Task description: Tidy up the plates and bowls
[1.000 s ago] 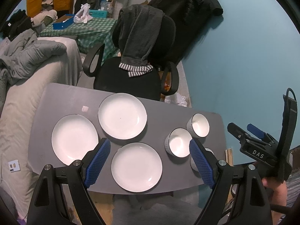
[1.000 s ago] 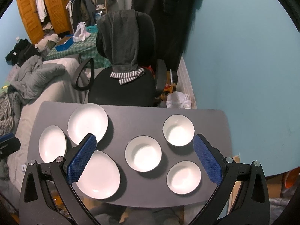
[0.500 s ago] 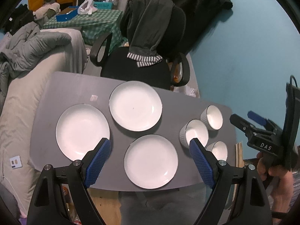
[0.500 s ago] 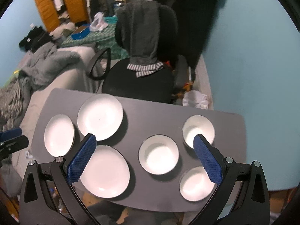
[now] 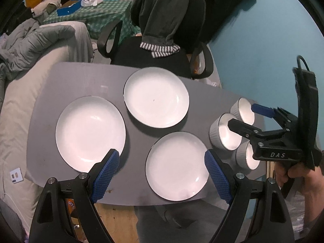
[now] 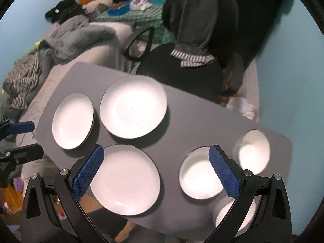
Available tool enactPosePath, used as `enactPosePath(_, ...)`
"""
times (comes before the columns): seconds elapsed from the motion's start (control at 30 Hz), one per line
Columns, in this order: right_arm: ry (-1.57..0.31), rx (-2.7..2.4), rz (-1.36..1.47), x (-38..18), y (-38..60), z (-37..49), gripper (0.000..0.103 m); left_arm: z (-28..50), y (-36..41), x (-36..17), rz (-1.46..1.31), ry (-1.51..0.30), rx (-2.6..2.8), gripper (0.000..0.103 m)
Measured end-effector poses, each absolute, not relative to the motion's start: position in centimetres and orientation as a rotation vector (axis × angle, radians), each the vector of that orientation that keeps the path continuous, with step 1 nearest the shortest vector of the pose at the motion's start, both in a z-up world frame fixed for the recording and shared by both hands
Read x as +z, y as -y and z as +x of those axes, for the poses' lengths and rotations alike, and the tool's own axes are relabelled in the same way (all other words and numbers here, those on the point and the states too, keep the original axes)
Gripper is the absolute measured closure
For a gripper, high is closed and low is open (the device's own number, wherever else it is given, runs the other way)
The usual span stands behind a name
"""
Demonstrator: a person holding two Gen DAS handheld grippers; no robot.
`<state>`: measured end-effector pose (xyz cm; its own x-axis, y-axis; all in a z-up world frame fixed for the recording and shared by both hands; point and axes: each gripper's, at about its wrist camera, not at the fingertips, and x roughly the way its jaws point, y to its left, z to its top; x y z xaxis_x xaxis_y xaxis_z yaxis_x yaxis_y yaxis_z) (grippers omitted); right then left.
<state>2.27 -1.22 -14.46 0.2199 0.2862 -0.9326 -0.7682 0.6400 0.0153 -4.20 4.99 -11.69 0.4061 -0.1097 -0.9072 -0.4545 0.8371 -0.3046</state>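
white glazed plates and bowls crowd the grey desk [image 5: 85, 75]
both grippers' fingers gape, empty; the near plate [image 5: 176, 166] overhangs the edge; a clumsy nudge could tip it off

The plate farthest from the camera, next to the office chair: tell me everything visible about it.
The far plate is round, white and glossy, ceramic by its look, with a thin dark rim and a tiny dark speck near its centre. It is empty and lies flat on the grey table, apart from the other two plates. Neither gripper touches it.
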Motion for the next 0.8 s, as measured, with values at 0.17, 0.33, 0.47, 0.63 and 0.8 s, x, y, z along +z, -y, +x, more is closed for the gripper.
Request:
enactPosePath(0.17, -1.117, 0.818, -0.605, -17.4, 0.5, 2.1, 0.002, -4.2, -4.6, -14.7, -0.569, -1.19, 0.215, 0.016)
enactPosePath(0.33, -1.15, 0.861, -0.673, -20.5, -0.2, 1.7, 0.002, -4.3, -4.3, -17.2, -0.541, -1.245, 0.21, 0.016)
enactPosePath(0.47, -1.206, 0.914, -0.656, -22.1, -0.9, 1.3, 0.002, -4.5, -4.2, -18.7, -0.542, -1.267, 0.209, 0.016)
enactPosePath(0.63, -1.246, 0.94, -0.627, -23.5, -1.7, 1.0, 0.002, -4.7, -4.1, -20.1, -0.555, -1.28, 0.208, 0.016)
enactPosePath(0.8, -1.27, 0.925, -0.664, -25.5, -2.0, 1.2, 0.002, -4.7, -3.8, -21.6, -0.571, -1.301, 0.206, 0.016)
